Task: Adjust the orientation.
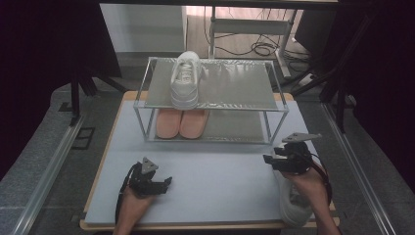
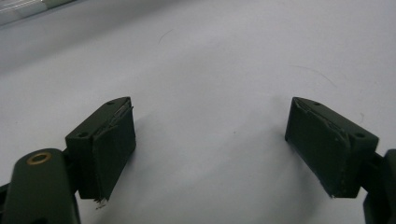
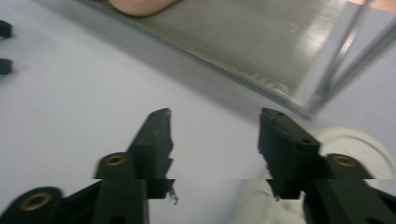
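A white sneaker (image 1: 185,81) stands on the top shelf of a metal two-tier rack (image 1: 266,105), toe toward me. A pair of pink slippers (image 1: 181,123) sits on the lower shelf (image 3: 261,42); one slipper's toe (image 3: 140,4) shows at the top edge of the right gripper view. A second white sneaker (image 1: 293,205) lies at the table's front right, under my right hand; its toe (image 3: 357,144) shows under the right jaw. My right gripper (image 1: 267,160) (image 3: 215,135) is open just ahead of that toe. My left gripper (image 1: 168,182) (image 2: 210,140) is open low over the bare table.
The white tabletop (image 1: 215,161) stretches between the rack and the front edge. The rack's thin corner posts (image 3: 341,60) stand close ahead of my right gripper. Dark tripod legs (image 1: 76,98) and cables (image 1: 259,48) stand off the table.
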`<state>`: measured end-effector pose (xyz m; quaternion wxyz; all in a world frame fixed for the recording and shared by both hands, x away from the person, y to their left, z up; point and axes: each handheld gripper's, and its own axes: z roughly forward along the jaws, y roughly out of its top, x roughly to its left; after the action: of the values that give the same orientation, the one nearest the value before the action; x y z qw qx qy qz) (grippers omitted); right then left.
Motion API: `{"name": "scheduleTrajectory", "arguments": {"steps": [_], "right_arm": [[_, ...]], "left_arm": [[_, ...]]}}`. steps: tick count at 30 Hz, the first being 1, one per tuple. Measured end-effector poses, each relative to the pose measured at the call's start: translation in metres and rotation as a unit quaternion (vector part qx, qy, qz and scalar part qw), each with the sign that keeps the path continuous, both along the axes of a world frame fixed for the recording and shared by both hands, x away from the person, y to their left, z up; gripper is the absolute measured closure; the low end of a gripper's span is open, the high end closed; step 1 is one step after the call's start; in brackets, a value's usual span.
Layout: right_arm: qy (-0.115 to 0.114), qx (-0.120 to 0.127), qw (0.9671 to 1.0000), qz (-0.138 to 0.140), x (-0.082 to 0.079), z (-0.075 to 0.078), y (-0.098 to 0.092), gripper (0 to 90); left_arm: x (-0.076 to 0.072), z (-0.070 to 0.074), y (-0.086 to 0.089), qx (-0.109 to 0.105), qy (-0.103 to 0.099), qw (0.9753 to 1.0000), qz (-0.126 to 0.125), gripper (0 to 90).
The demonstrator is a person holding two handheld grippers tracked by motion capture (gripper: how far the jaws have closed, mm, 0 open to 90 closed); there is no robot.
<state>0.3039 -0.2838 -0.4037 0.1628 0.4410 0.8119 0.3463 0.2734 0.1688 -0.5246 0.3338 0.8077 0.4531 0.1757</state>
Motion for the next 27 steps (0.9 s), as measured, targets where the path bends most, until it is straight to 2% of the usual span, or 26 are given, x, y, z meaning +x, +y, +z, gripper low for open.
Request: {"name": "scheduleTrajectory", "arguments": {"steps": [9,12,16,23,27], "right_arm": [[-0.001,0.003,0.9986,-0.053,-0.009,0.003,-0.043,73.0],[-0.001,-0.003,0.9975,-0.071,-0.012,0.0,-0.058,82.1],[0.006,-0.012,0.9954,-0.095,-0.016,-0.005,-0.073,89.7],[0.026,-0.019,0.9911,-0.129,-0.026,-0.022,-0.095,90.0],[0.033,-0.015,0.9889,-0.144,-0.031,-0.033,-0.105,90.0]], "left_arm": [[0.0,0.0,0.0,-0.002,-0.001,1.0,0.002,16.2],[0.0,0.0,0.0,0.0,0.0,1.0,0.0,16.2],[0.0,0.0,0.0,-0.001,0.0,1.0,0.0,16.3],[0.0,0.0,0.0,0.0,0.0,1.0,0.0,16.2],[0.0,0.0,0.0,0.0,0.0,1.0,0.0,16.3]]}}
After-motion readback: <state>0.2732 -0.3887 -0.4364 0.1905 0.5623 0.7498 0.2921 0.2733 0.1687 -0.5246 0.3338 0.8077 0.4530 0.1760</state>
